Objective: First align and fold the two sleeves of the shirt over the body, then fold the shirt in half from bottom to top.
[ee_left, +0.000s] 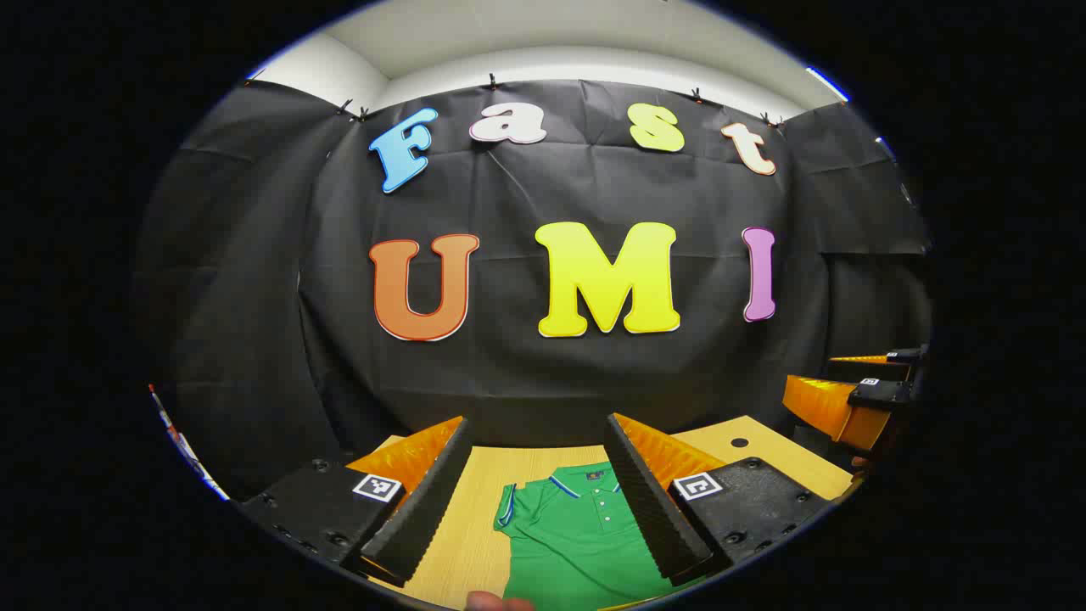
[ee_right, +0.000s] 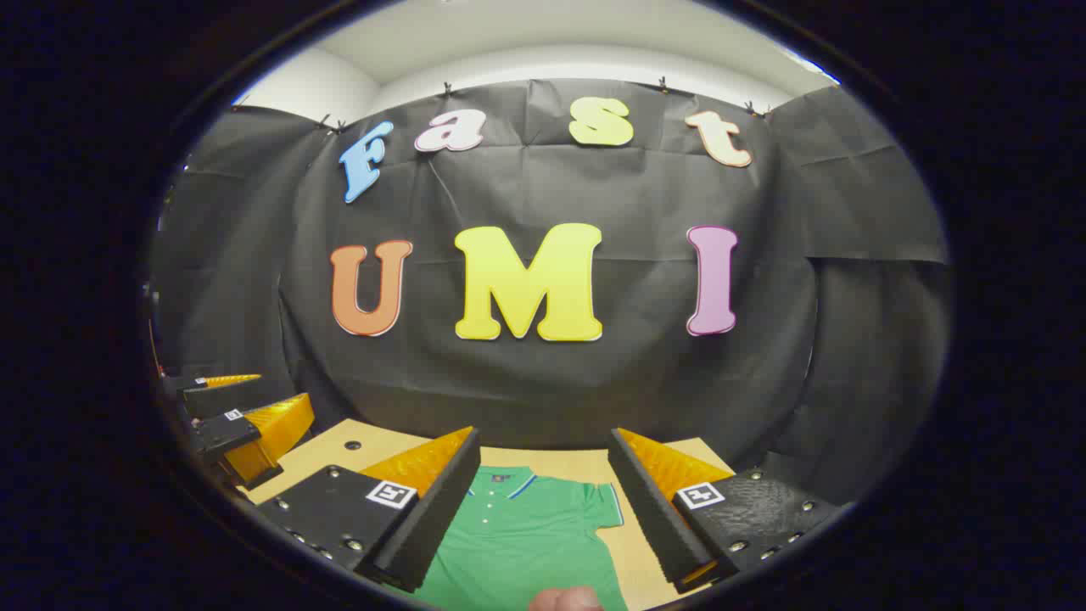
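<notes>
A green polo shirt (ee_left: 577,539) with blue-and-white trim lies flat on the wooden table (ee_left: 475,509), collar toward the far wall. In the left gripper view my left gripper (ee_left: 536,501) hangs open above the shirt's left shoulder and sleeve, nothing between its fingers. The right gripper view has the same shirt (ee_right: 526,539) with its other short sleeve spread out, and my right gripper (ee_right: 543,505) open above it, holding nothing. Each view also catches the other gripper off to the side: the right gripper (ee_left: 857,399) and the left gripper (ee_right: 237,420).
The table (ee_right: 645,543) ends close to the black cloth wall behind the shirt. A small round hole (ee_left: 739,442) sits in the tabletop near the far corner. A fingertip (ee_left: 496,602) shows at the bottom edge of the left gripper view.
</notes>
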Tool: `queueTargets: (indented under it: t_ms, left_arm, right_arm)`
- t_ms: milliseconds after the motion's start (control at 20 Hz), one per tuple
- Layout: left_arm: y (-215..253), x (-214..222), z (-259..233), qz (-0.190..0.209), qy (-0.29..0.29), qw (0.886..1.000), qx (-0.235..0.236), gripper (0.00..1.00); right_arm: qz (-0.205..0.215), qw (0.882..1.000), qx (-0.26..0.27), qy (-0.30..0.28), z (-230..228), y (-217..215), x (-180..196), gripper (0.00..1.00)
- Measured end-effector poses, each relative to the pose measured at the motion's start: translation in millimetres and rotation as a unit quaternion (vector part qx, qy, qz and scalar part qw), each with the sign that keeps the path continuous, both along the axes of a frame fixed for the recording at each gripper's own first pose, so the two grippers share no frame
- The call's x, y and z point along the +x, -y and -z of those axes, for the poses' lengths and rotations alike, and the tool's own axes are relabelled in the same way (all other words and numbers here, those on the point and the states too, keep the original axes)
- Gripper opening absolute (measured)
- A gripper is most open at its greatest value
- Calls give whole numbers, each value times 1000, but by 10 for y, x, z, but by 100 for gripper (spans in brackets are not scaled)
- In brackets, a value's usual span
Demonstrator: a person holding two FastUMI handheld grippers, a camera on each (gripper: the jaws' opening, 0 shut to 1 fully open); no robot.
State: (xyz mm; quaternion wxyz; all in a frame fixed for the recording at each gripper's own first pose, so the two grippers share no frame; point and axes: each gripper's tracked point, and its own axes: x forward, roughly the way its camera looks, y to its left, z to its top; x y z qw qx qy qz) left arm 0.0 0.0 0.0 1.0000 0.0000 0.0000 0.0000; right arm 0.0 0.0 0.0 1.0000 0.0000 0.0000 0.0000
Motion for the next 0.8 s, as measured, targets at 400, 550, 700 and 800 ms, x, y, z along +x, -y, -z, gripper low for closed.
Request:
queueTargets:
  t_ms: [400, 550, 700, 800]
  left_arm:
    - [31, 83, 117, -1, -20, 1000, -13, 100]
    - [20, 117, 106, -5, -19, 1000, -10, 100]
    - [-1, 156, 123, -7, -23, 1000, -8, 100]
    - [-21, 153, 133, -10, -23, 1000, -7, 100]
  right_arm:
    - [2, 1000, -12, -15, 46, 140, 122, 96]
    - [6, 1000, -8, -19, 82, 199, 166, 95]
    - [6, 1000, -3, -26, 139, 217, 242, 96]
    - [1, 999, -5, -34, 200, 205, 291, 95]
